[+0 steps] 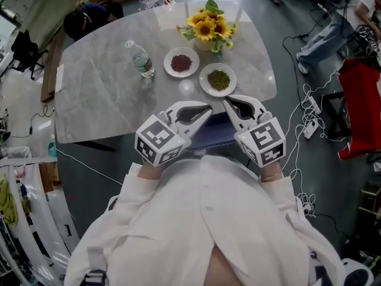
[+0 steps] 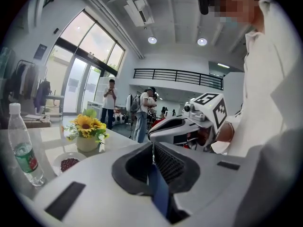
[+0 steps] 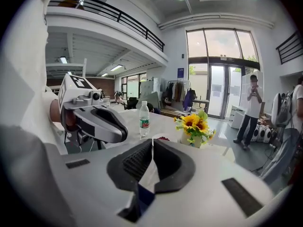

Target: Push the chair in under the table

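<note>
Left gripper (image 1: 205, 111): jaws pressed together, nothing pinched; tip over the table's (image 1: 101, 100) 6 o'clock edge.
Right gripper (image 1: 230, 105): jaws likewise closed and empty (its tip sits near the left one's).
Chair (image 1: 215, 134): dark blue, between the two grippers at that 6 o'clock edge; seemingly partly under the top, mostly hidden.
Tabletop: sunflowers (image 1: 207, 28) at 12 o'clock from the grippers, bottle (image 1: 141, 59) at 10 o'clock, two dishes (image 1: 181, 62) between.

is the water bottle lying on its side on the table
No, the water bottle stands upright on the table with its cap at the top.
</note>
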Demonstrator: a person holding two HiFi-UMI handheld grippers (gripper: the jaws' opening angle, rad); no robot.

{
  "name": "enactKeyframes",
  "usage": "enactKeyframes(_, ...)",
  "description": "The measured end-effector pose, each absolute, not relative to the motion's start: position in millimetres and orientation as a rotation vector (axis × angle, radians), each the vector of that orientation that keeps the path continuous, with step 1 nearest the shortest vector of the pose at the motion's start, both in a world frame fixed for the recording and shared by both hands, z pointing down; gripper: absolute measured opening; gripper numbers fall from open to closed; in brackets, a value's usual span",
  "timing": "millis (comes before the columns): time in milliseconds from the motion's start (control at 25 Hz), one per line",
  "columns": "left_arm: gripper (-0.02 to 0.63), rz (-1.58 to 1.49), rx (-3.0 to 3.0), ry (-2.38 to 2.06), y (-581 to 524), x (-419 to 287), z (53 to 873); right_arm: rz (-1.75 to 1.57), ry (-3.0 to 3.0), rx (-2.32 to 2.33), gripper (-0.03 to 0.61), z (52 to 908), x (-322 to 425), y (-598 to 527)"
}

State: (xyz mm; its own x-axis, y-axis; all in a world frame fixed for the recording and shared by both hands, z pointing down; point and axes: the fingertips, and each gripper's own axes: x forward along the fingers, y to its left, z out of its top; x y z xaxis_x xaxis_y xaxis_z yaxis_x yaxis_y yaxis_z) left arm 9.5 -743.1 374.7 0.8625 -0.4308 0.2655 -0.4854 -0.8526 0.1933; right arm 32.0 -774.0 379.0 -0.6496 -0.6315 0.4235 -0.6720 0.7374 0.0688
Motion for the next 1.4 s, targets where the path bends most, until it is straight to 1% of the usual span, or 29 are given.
enactKeyframes(280,0.020,0.340,2.774,-0.739,-747,12,375,0.062,-2.511,0.960,0.035,376,32,-774)
enactKeyframes(480,0.018,0.283,2.738,-0.789,-752,19,368,0.060,-2.550,0.950,0.034,365,40,-771)
enactKeyframes(880,0.017,0.296,2.704,-0.870,-751,36,368,0.187,-2.637,0.959,0.032,362,57,-764)
enactKeyframes(1400,0.015,0.270,2.707,-0.897,-756,42,371,0.222,-2.643,0.983,0.031,370,65,-769)
